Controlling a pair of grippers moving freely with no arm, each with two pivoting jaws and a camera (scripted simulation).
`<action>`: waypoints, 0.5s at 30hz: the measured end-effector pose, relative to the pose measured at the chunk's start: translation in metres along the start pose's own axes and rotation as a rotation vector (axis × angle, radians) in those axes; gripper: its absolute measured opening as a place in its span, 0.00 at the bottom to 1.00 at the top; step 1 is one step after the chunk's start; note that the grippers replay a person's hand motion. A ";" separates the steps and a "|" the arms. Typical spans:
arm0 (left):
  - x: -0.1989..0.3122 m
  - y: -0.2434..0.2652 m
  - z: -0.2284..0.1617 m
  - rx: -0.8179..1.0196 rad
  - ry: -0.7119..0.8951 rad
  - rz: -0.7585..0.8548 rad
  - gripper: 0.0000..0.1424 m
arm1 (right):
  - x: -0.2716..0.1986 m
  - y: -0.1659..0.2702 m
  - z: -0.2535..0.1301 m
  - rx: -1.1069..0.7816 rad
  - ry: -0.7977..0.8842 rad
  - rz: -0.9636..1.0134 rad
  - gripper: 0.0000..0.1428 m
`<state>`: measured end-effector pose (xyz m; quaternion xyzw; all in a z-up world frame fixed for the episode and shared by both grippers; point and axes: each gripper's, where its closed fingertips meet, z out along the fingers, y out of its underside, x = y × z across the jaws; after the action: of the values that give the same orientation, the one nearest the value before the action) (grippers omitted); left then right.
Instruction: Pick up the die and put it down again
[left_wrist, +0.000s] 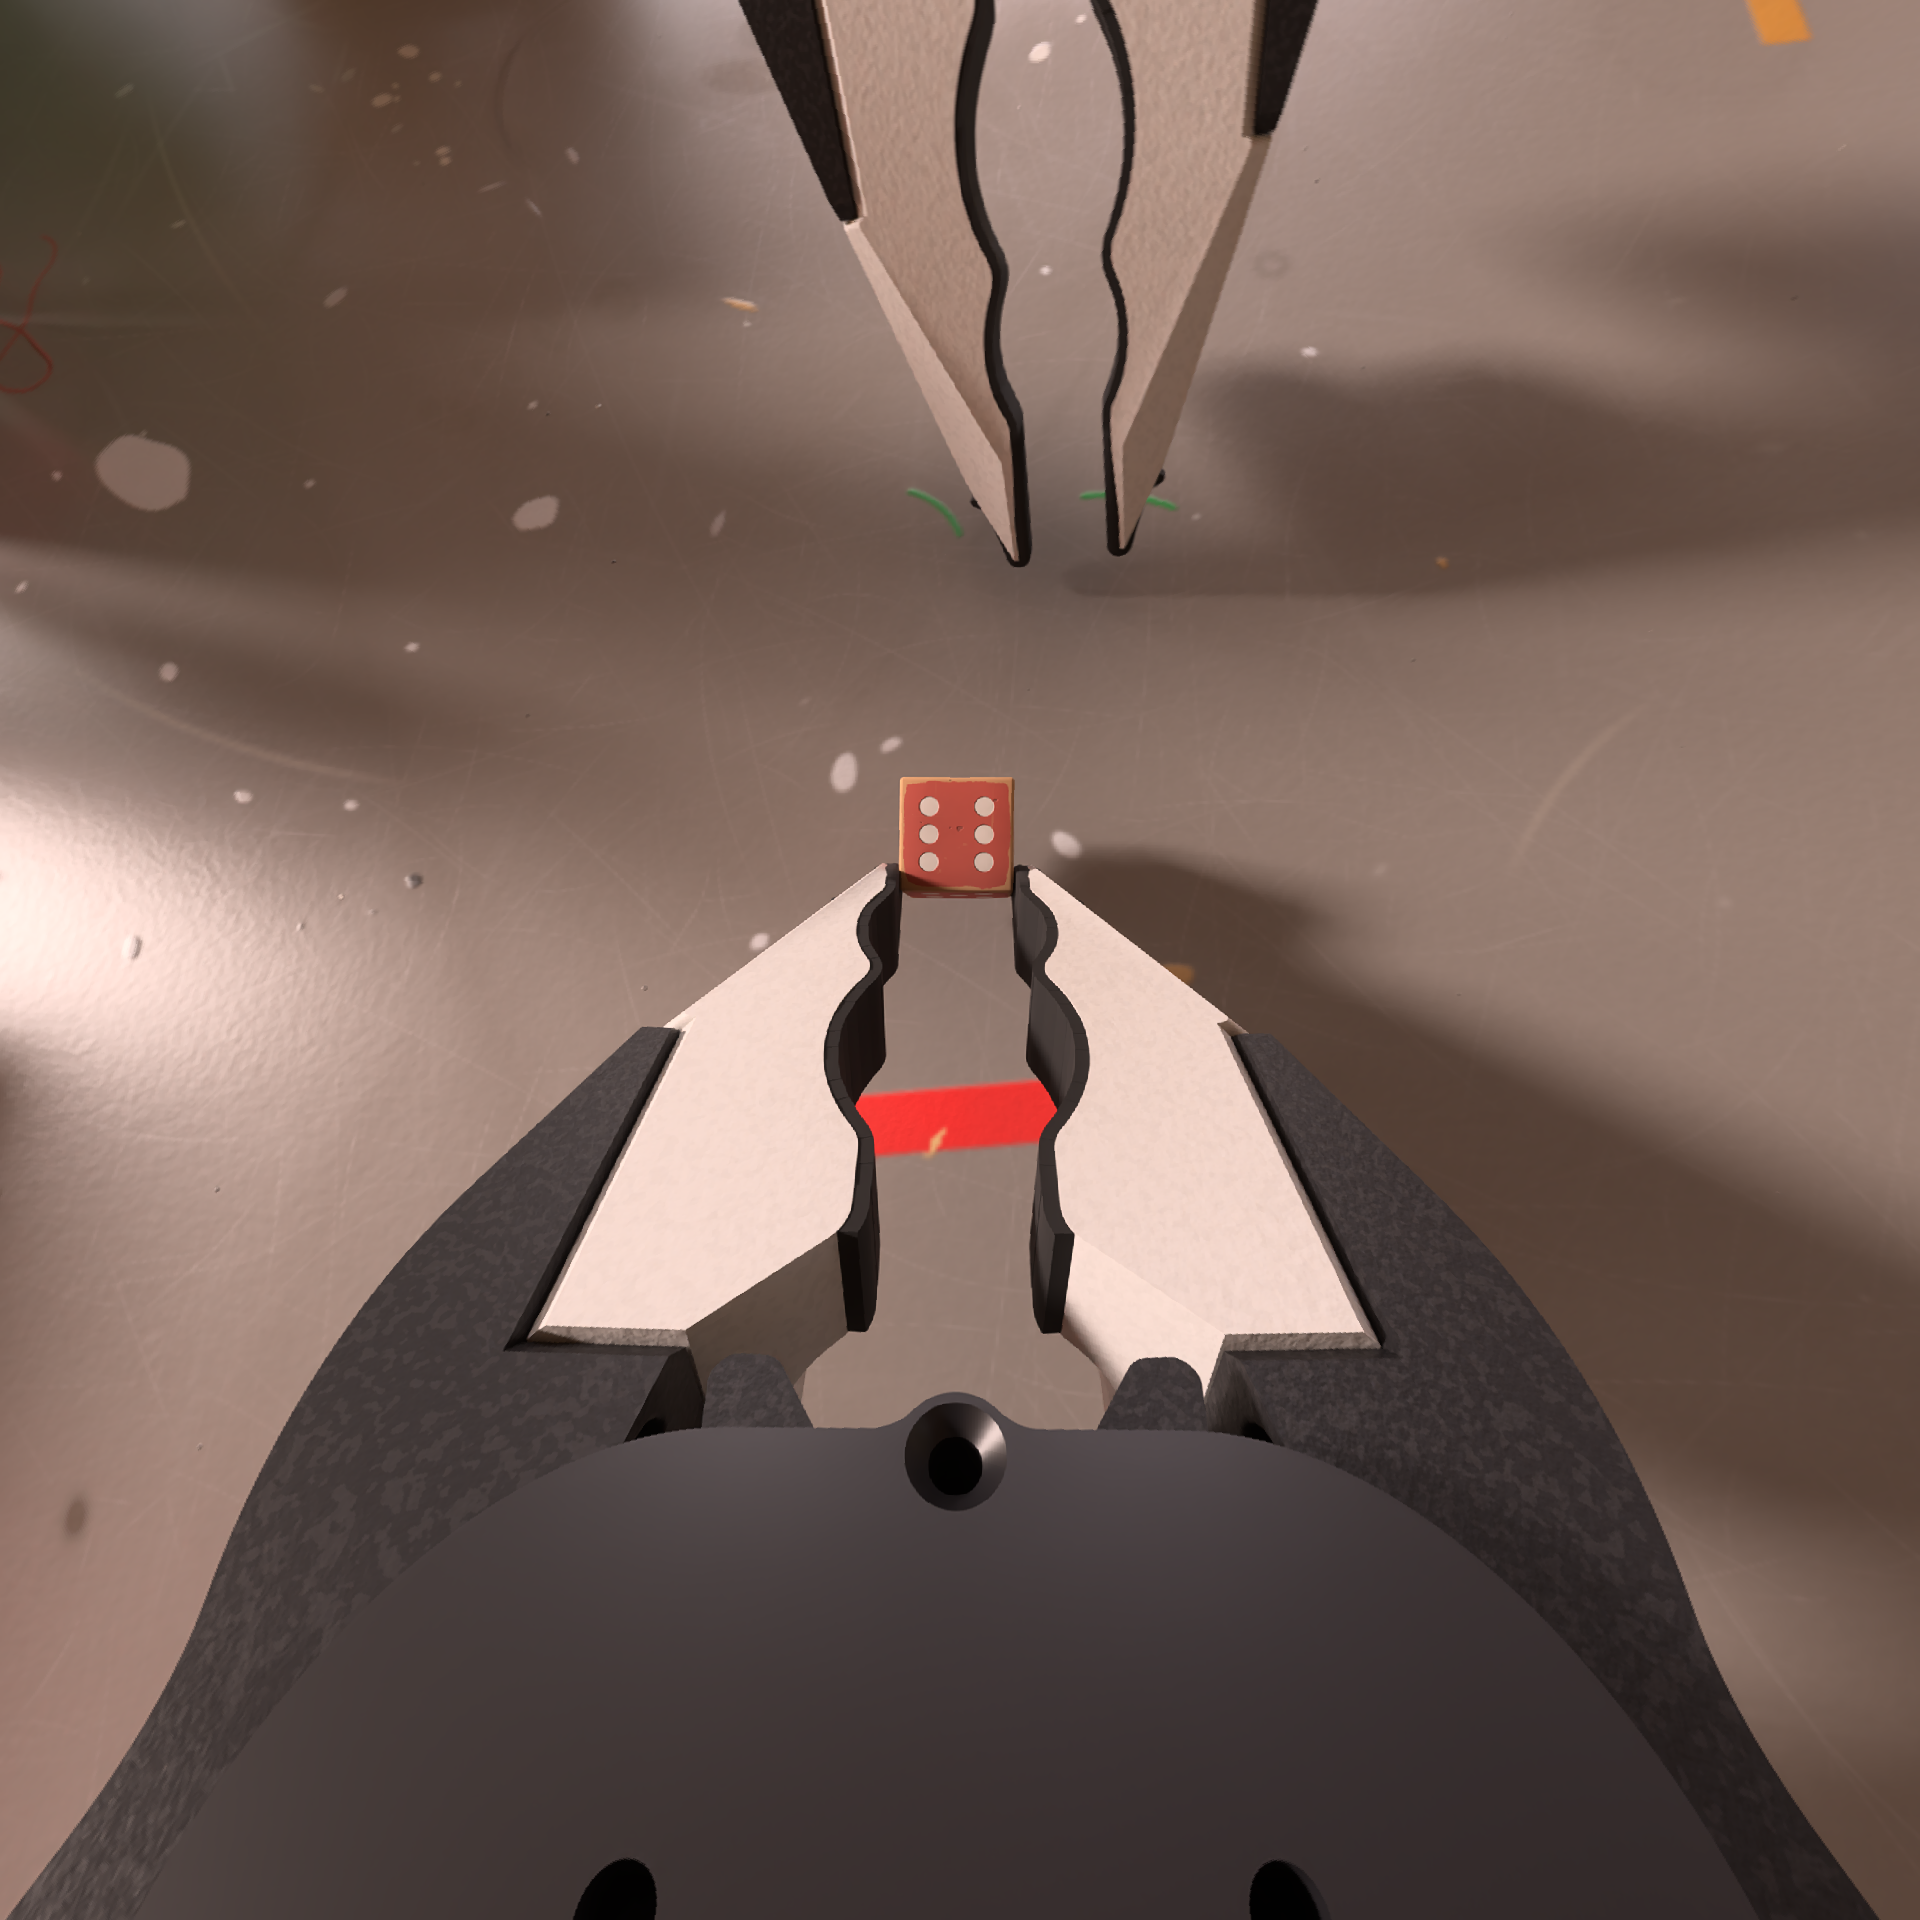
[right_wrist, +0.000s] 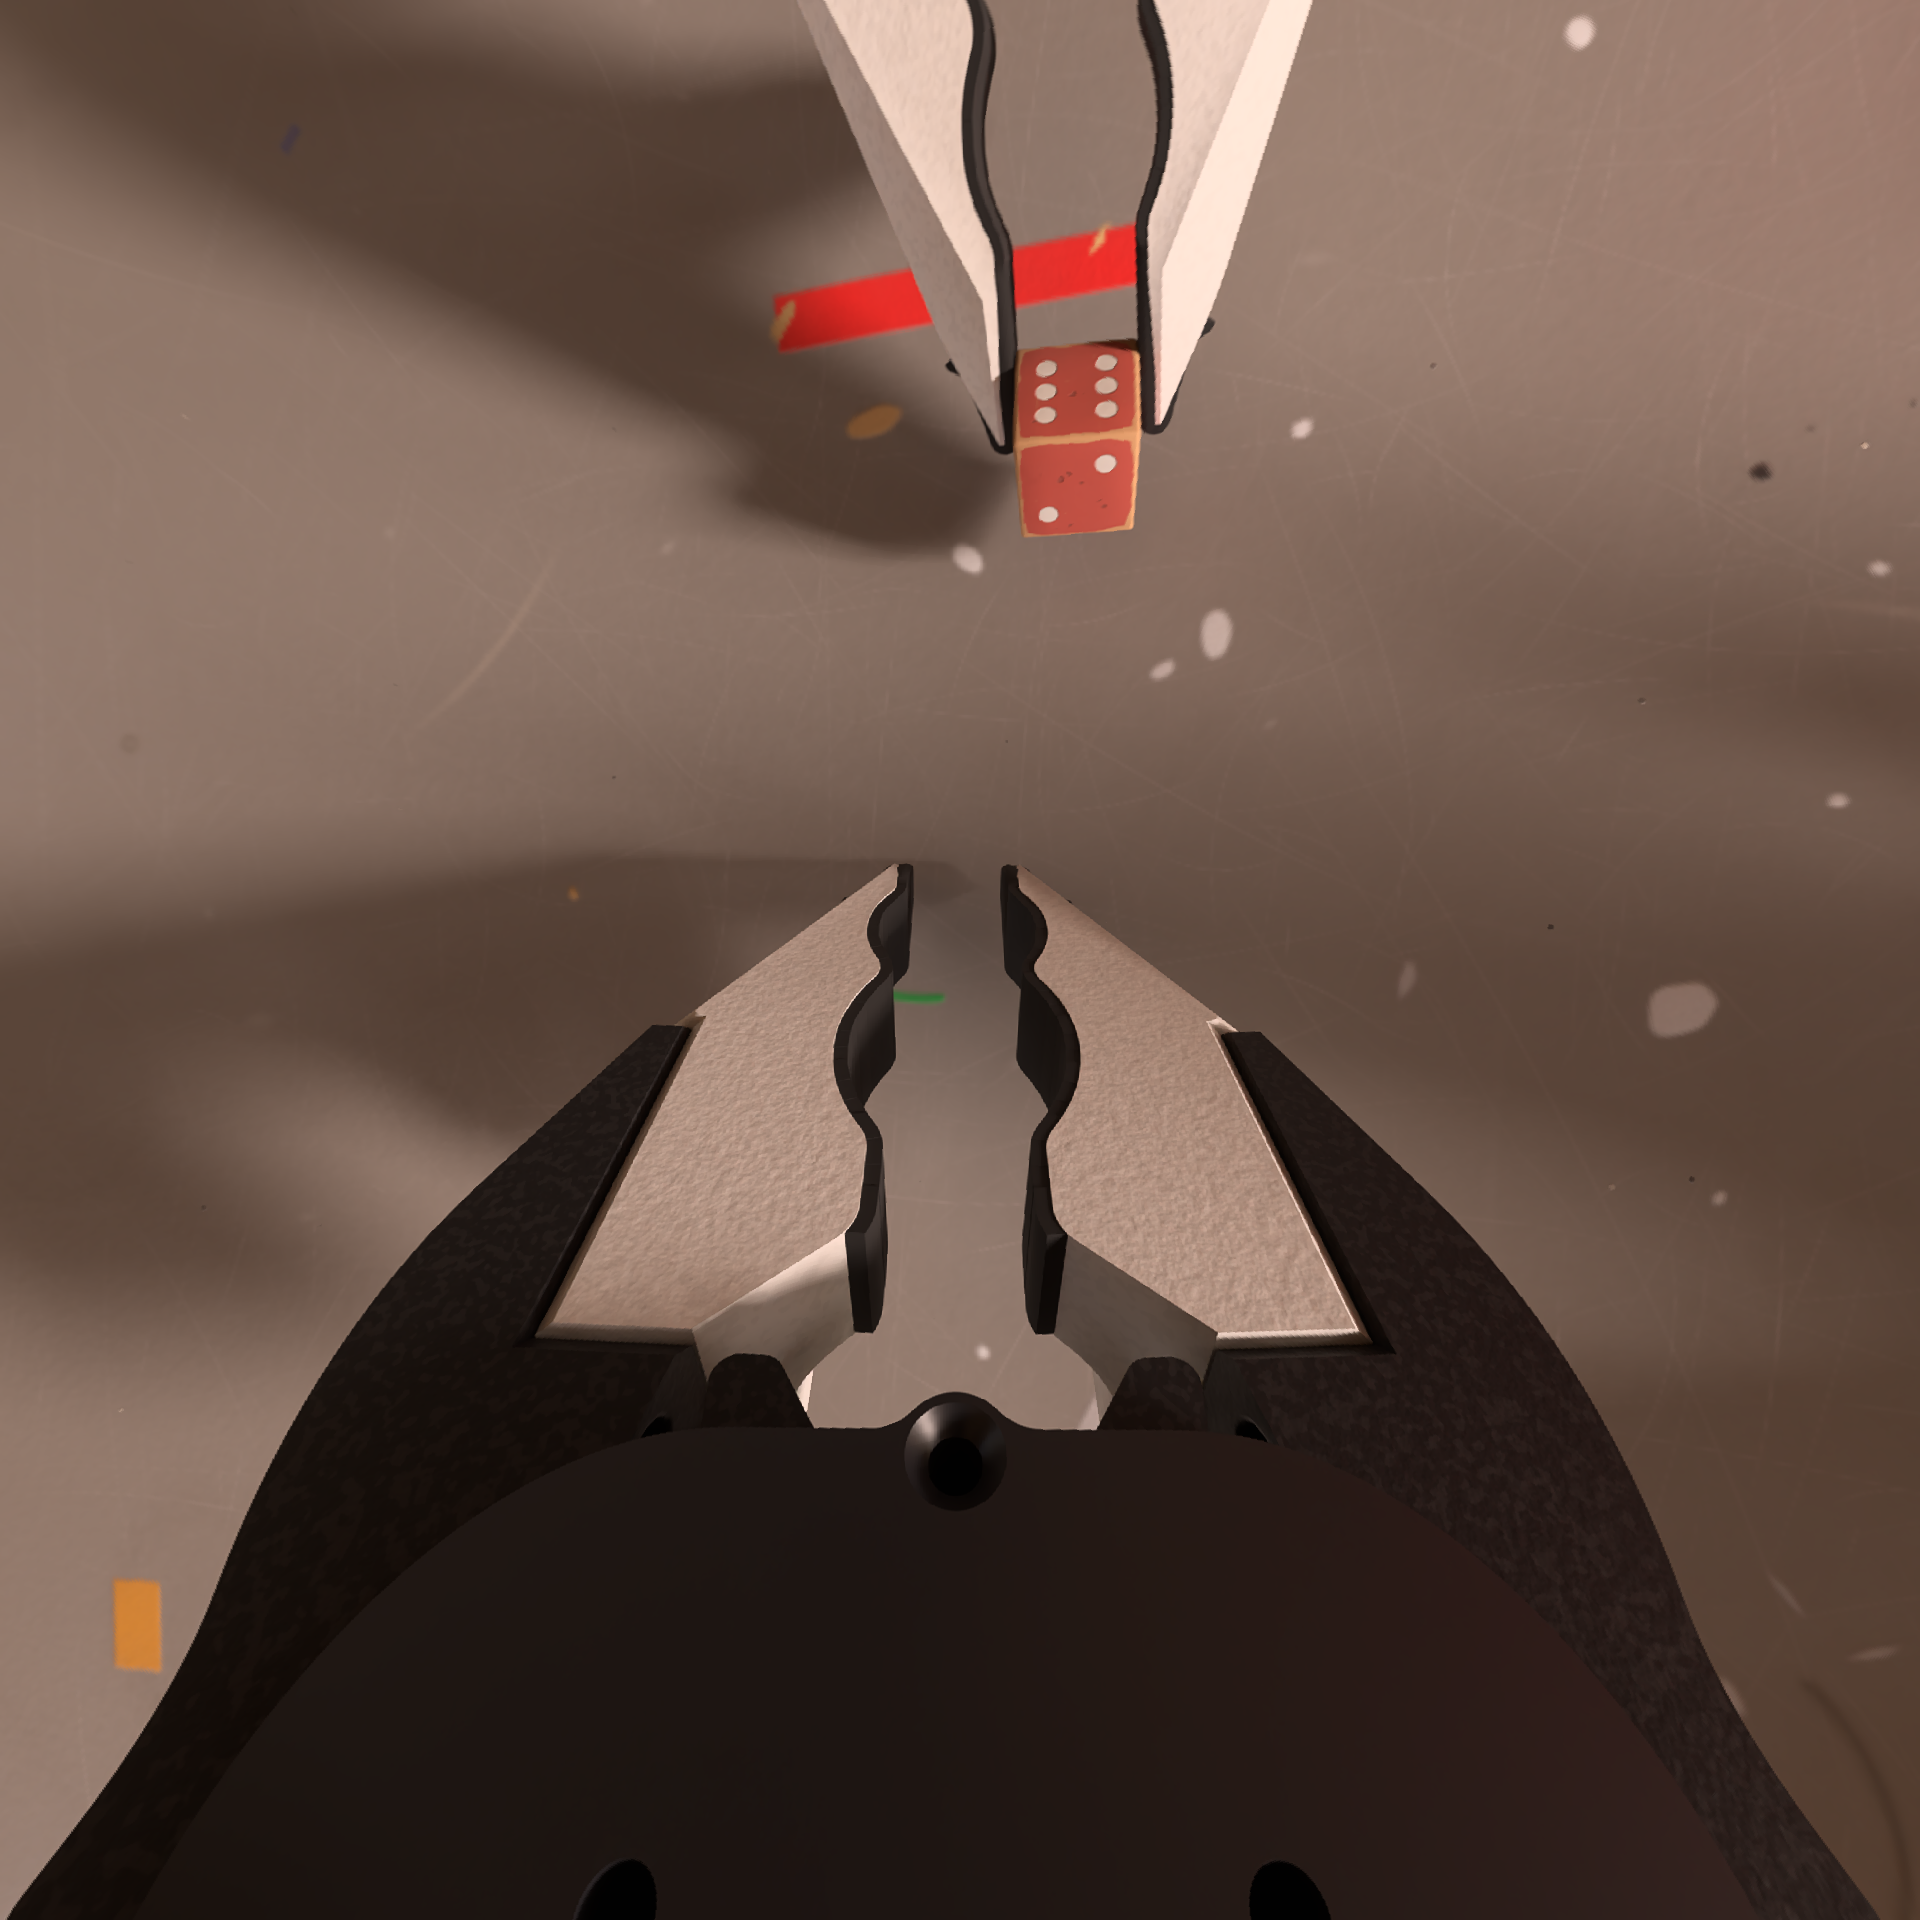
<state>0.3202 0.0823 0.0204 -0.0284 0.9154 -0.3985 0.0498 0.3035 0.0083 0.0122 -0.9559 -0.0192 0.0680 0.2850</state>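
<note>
While the small red cube-shaped die with white pips (left_wrist: 955, 840) sits pinched between the very tips of the left gripper (left_wrist: 955, 883), the job is to keep that hold steady. In the right wrist view the die (right_wrist: 1081, 442) hangs partly below the pale fingertips (right_wrist: 987, 400), so only its upper part is clamped; its shadow lies off to one side on the scuffed brown tabletop (right_wrist: 1455, 727), which suggests it is lifted clear, though I cannot be sure of the gap.

The grip is shallow, so I would judge the risk to be the die twisting or slipping out. Any travel should be slow and level, with no tilt of the fingers. To set it down, lower straight until the underside meets the table, then part the jaws gently and evenly so neither pad drags the cube.

A strip of bright red tape (right_wrist: 1070, 265) lies on the table just beyond the die as the right wrist view looks. The right gripper (right_wrist: 956, 883) faces the die from well apart, its jaws narrowly parted and holding nothing; it should stay clear of the die.
</note>
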 end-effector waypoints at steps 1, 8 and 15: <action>0.001 -0.001 -0.001 0.006 0.008 -0.001 0.15 | 0.000 -0.001 -0.002 0.019 -0.007 0.006 0.12; 0.006 -0.017 -0.015 0.096 0.034 0.008 0.21 | 0.004 -0.043 -0.027 0.345 -0.002 -0.006 0.11; 0.013 -0.042 -0.029 0.232 0.052 0.041 0.18 | 0.006 -0.073 -0.030 0.553 -0.013 0.006 0.11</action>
<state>0.3043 0.0741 0.0698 0.0066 0.8645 -0.5012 0.0373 0.3143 0.0533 0.0766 -0.8415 0.0011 0.0778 0.5347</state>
